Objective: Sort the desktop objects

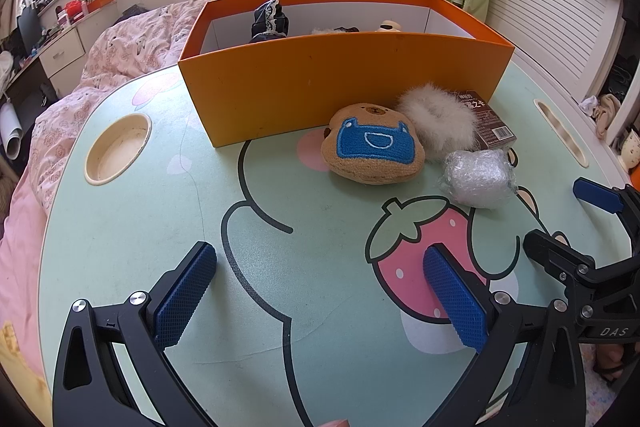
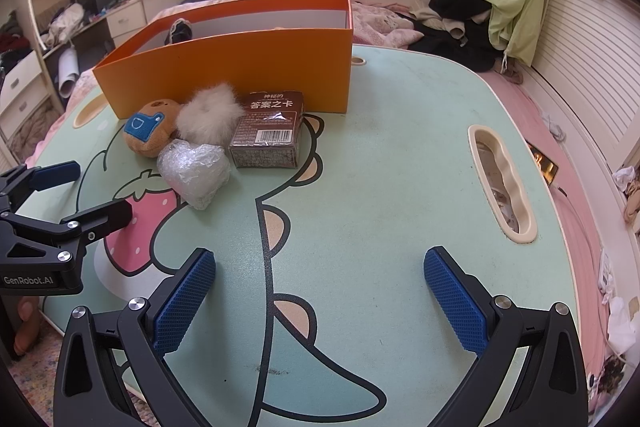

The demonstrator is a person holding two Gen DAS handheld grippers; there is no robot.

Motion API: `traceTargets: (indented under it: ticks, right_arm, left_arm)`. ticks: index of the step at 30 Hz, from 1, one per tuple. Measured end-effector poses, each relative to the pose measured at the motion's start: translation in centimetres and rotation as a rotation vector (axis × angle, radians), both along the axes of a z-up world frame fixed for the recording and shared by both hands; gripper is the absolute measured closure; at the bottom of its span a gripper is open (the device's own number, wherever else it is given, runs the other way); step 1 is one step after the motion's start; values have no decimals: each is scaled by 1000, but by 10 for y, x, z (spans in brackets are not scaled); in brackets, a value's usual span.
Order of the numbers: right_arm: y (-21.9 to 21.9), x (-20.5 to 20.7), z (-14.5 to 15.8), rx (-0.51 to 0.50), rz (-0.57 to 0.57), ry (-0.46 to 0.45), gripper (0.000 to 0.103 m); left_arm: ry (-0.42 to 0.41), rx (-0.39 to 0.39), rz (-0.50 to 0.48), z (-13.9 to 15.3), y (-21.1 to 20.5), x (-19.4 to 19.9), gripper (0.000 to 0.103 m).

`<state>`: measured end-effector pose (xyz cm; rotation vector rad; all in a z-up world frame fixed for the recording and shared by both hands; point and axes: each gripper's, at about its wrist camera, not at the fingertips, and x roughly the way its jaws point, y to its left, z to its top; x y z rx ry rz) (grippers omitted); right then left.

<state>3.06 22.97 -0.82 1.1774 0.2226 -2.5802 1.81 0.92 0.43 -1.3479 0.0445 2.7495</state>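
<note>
Right wrist view shows your right claw (image 2: 320,299) spread wide and empty over bare counter (image 2: 400,147); your left claw (image 1: 320,299) is likewise spread and holds nothing. Four loose things crowd together against the near wall of the orange box (image 2: 240,67): plush toy (image 2: 150,131), white fur pompom (image 2: 210,117), bubble-wrap bundle (image 2: 194,173) and brown card box (image 2: 268,137). They touch one another, so reaching for one could shove its neighbours, and the wrap bundle may squash or slip as you close on it. Lifting too low risks clipping the tall box wall and shifting it. The counter is a mint cartoon-printed lap table set over a pink bed in a cluttered bedroom.
</note>
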Motion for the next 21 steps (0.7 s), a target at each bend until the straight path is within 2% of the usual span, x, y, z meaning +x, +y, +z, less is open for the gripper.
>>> traceTargets:
  ticks: [17, 21]
  right_arm:
    - [1, -1, 1, -2, -11, 2, 0]
    - [9, -2, 6, -48, -44, 4, 0]
  left_arm:
    - [0, 0, 0, 0, 0, 0, 0]
    - [0, 1, 0, 0, 0, 0, 0]
